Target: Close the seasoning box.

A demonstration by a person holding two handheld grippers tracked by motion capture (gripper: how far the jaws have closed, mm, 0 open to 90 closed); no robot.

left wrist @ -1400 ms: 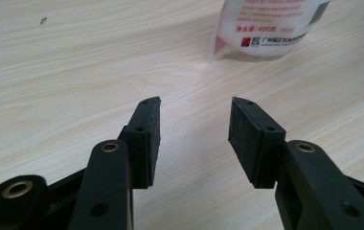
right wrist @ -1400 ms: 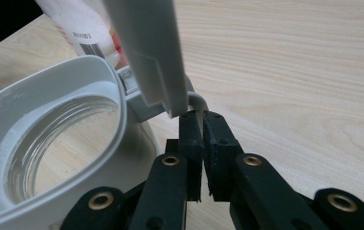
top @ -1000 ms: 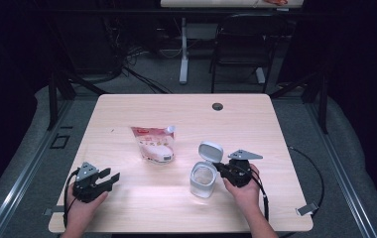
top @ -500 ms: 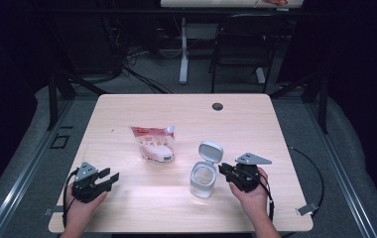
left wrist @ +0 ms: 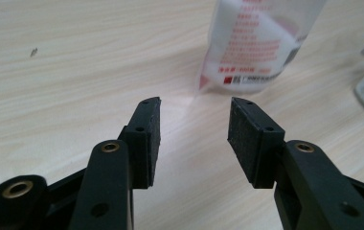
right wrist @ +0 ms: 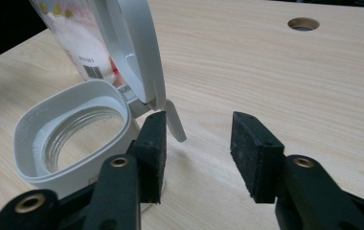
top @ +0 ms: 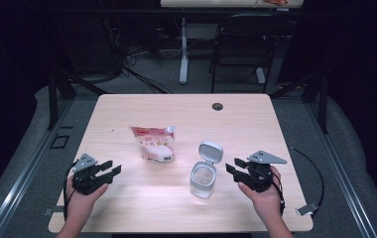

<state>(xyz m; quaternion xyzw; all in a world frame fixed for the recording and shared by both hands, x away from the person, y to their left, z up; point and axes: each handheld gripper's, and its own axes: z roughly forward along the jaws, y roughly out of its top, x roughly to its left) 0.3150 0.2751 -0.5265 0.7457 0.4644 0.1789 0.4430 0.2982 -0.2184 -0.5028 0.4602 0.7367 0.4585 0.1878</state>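
right gripper point(top: 237, 170): jaws just spread wide, empty, beside jar point(top: 203, 177). left gripper point(top: 108, 167): wide, empty, facing pouch point(top: 154, 143).

Dark chair point(top: 241, 47) behind wooden table point(top: 176, 111).

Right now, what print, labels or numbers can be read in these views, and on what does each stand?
Nothing reads clearly.
Pouch: rows of red print and a red block with white marks, too blurred to read.
Pouch, right gripper view: a barcode with tiny digits, too small to read.
Jar and its raised lid: no print visible.
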